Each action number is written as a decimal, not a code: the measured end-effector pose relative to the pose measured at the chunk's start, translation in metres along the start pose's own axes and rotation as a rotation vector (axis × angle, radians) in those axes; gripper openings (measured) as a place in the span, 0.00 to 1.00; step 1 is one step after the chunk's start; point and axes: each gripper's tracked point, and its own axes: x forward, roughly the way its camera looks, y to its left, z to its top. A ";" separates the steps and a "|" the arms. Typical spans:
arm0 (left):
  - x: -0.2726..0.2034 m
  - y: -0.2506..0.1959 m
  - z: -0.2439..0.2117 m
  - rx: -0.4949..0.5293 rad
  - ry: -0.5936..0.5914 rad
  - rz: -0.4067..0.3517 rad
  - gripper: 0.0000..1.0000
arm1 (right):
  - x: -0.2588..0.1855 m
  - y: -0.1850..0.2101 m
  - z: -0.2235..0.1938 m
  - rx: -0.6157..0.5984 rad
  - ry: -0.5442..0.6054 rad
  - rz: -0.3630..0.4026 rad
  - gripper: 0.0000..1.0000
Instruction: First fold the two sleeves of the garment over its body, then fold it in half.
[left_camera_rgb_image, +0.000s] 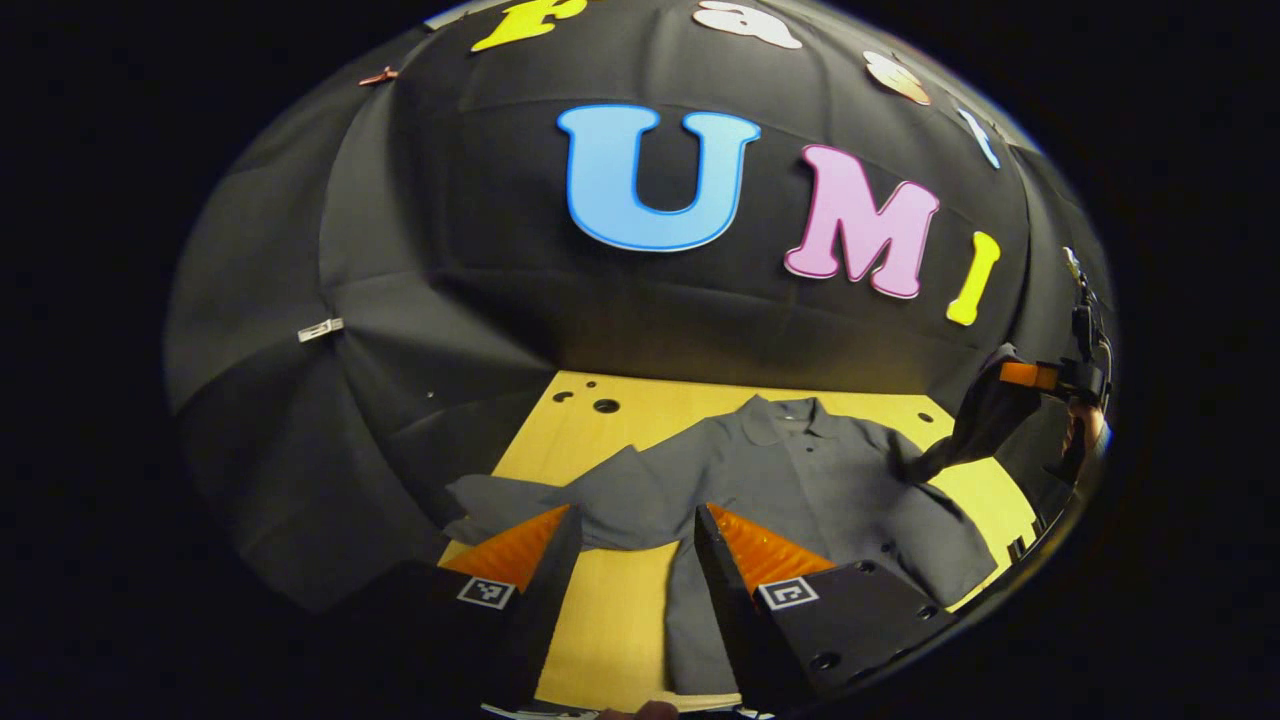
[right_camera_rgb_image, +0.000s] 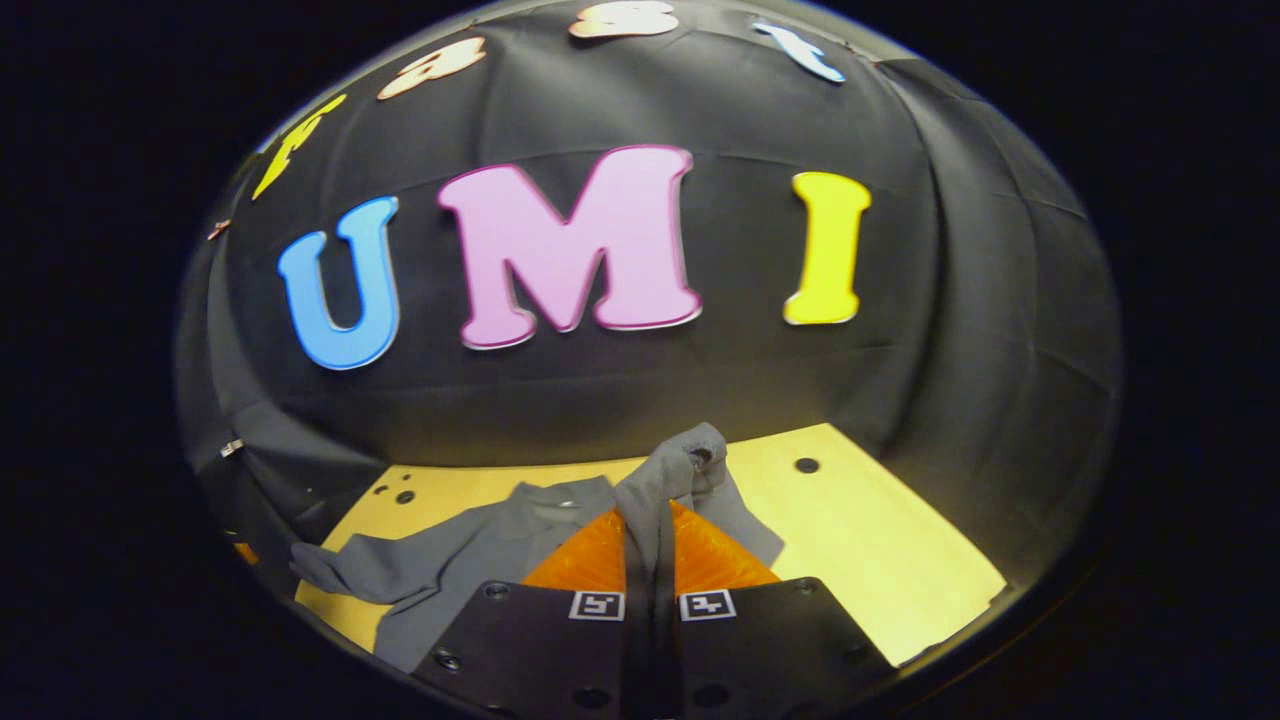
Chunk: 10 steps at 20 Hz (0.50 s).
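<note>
Left gripper (left_camera_rgb_image: 632, 545) sits nearest in the left gripper view, fingers spread wide, nothing between them, above the grey collared shirt (left_camera_rgb_image: 790, 480) lying flat on the yellow table (left_camera_rgb_image: 610, 620). One sleeve (left_camera_rgb_image: 520, 500) lies stretched out to the left. Far right in the same view, the right gripper (left_camera_rgb_image: 1030, 376) lifts the other sleeve (left_camera_rgb_image: 975, 425) off the table. Right gripper view: right gripper (right_camera_rgb_image: 650, 560) clenched on that sleeve (right_camera_rgb_image: 680, 465), cloth bunched above the fingers. Square black-and-white markers (right_camera_rgb_image: 597, 605) sit on the gripper bodies; no readable text.
</note>
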 end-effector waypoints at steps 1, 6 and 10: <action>0.002 0.011 -0.005 -0.012 0.008 0.017 0.73 | 0.008 0.020 -0.010 -0.013 0.018 0.034 0.05; 0.004 0.055 -0.025 -0.028 0.037 0.091 0.73 | 0.056 0.114 -0.101 -0.091 0.190 0.155 0.06; 0.007 0.074 -0.040 -0.047 0.057 0.116 0.73 | 0.086 0.149 -0.173 -0.141 0.308 0.164 0.05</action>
